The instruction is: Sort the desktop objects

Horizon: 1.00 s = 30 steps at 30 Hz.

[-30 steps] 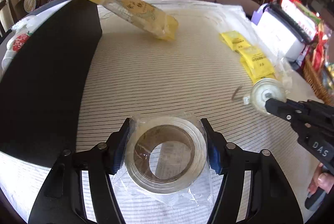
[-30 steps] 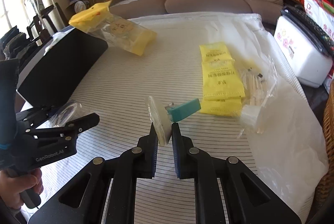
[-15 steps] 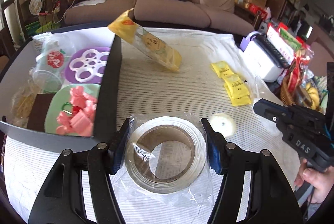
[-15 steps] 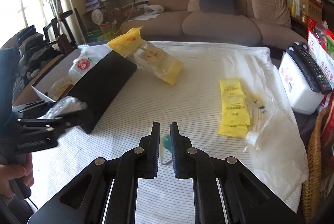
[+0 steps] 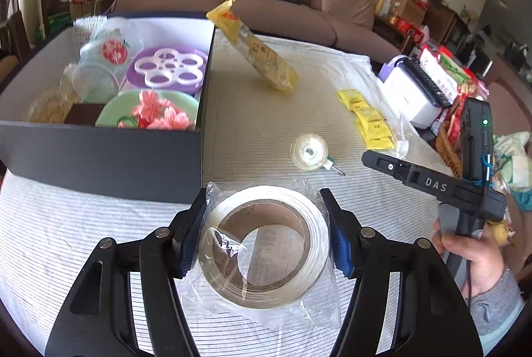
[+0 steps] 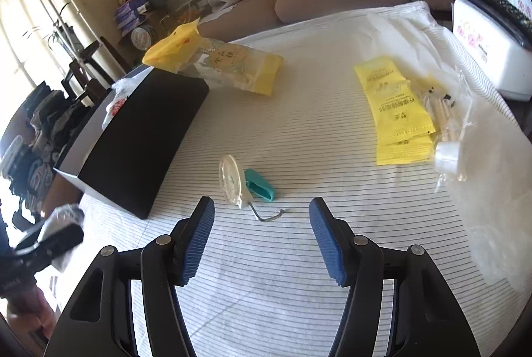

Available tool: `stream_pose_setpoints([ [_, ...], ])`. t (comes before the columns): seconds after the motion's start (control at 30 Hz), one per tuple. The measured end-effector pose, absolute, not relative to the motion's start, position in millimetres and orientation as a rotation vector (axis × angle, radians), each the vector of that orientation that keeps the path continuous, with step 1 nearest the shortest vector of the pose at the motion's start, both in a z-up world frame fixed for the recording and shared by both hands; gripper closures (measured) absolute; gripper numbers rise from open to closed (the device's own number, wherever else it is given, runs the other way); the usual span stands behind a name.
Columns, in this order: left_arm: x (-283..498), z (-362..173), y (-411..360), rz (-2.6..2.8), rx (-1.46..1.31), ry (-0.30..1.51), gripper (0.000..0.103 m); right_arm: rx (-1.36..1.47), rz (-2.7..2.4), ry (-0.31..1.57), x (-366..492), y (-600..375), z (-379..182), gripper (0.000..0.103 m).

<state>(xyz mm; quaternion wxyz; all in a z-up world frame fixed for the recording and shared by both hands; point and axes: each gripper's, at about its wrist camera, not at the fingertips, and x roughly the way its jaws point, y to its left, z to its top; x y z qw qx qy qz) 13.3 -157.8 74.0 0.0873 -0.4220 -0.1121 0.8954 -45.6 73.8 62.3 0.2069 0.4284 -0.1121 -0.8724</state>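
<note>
My left gripper [image 5: 264, 229] is shut on a plastic-wrapped roll of clear tape [image 5: 266, 240], held above the striped cloth just right of the dark box [image 5: 99, 154]. My right gripper [image 6: 261, 239] is open and empty, raised behind a small round clear disc with a teal clip and metal hook [image 6: 244, 184] that lies on the cloth. The disc also shows in the left wrist view [image 5: 309, 152], with the right gripper [image 5: 369, 157] beyond it. The box also shows in the right wrist view [image 6: 139, 137].
The box holds a purple tray [image 5: 166, 69], a green plate with pink flowers [image 5: 149, 114] and cups. A yellow snack bag [image 6: 216, 64] leans on the box corner. Yellow sachets [image 6: 395, 111], a clear bag [image 6: 449, 131] and a white appliance [image 6: 492, 38] lie right.
My right gripper let go of the round disc, opened and drew back; the disc now lies on the cloth. My left gripper rose with the tape roll, bringing the box's inside into view.
</note>
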Motion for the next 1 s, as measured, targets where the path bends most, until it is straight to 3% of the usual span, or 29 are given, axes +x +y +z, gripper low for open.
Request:
stream_pose_setpoints([
  [0.1,8.9,63.6,-161.2,2.63,-1.292,-0.355,0.042,1.147,-2.454,-0.237,-47.4,64.5,60.4,0.017],
  [0.33,6.0,70.9,-181.4,2.643,-1.258,-0.393,0.042,0.959,-2.416,0.495,-42.0,-1.3,57.2,0.016],
  [0.43,0.3,66.0,-191.3,2.604,-1.281,-0.492,0.042,0.928,-2.363,0.669,-47.2,-19.2,47.7,0.016],
  [0.57,-6.2,66.4,-193.8,2.614,-1.274,-0.503,0.042,0.973,-2.32,0.753,-59.2,-27.6,32.4,0.017],
  [0.63,-7.6,67.2,-193.1,2.616,-1.269,-0.498,0.042,1.033,-2.315,0.658,-63.3,-20.2,29.0,0.017],
  [0.7,-8.8,66.5,-193.8,2.595,-1.269,-0.514,0.042,1.088,-2.313,0.449,-65.5,-2.4,28.9,0.018],
  [0.8,-10.2,63.4,-194.9,2.57,-1.282,-0.538,0.042,1.131,-2.301,0.166,-68.2,25.2,30.2,0.028],
  [0.9,-10.9,62.4,-195.9,2.554,-1.28,-0.571,0.042,1.119,-2.311,-0.065,-78.1,43.3,38.7,0.031],
  [1.0,-9.8,63.8,-193.9,2.565,-1.276,-0.559,0.042,1.108,-2.342,-0.21,-100.2,48.6,46.9,0.053],
])
